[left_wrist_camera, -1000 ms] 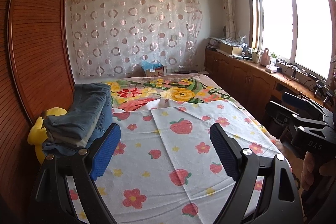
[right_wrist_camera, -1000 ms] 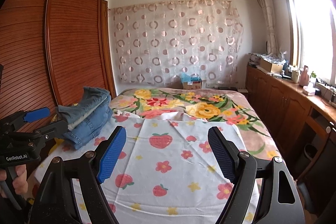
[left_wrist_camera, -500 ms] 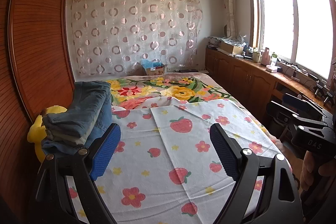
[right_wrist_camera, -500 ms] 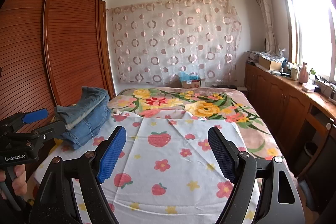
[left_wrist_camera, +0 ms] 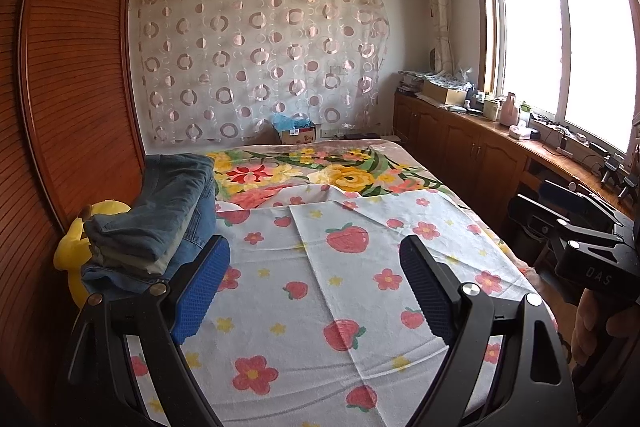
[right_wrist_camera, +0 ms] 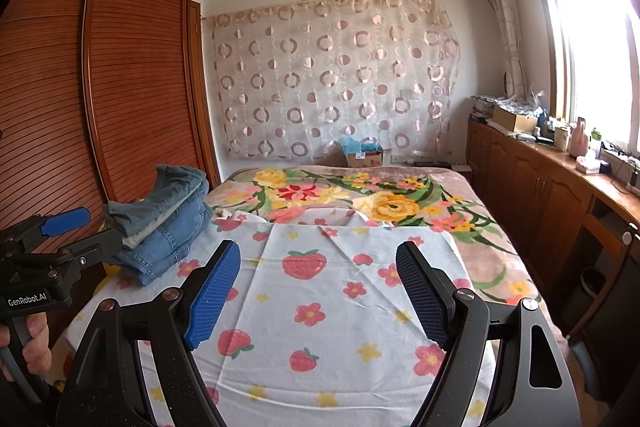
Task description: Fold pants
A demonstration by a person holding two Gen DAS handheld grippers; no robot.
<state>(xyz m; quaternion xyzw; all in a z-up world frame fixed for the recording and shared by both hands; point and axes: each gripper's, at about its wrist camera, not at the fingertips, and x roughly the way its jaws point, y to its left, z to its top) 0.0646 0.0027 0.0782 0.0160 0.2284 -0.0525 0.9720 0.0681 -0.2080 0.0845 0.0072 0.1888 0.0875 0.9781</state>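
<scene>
**Folded pants stacked at the bed's left edge, both sets of jaws wide and empty**

A stack of folded denim pants [left_wrist_camera: 160,219] [right_wrist_camera: 164,223] sits on the left side of the bed [left_wrist_camera: 452,195] [right_wrist_camera: 480,247], beside the wooden wardrobe [left_wrist_camera: 76,107] [right_wrist_camera: 120,87]. A yellow plush toy [left_wrist_camera: 76,247] shows just behind it in the left wrist view. The stack lies well left of the left gripper [left_wrist_camera: 316,283], just beyond that gripper's left blue pad. It also lies left of and farther away than the right gripper [right_wrist_camera: 318,291]. Both grippers hover over a white sheet printed with strawberries and flowers [left_wrist_camera: 340,267] [right_wrist_camera: 320,307], jaws spread wide with nothing between them. The pants touch neither gripper. A floral blanket [left_wrist_camera: 320,175] [right_wrist_camera: 360,195] covers the far half of the bed.
</scene>
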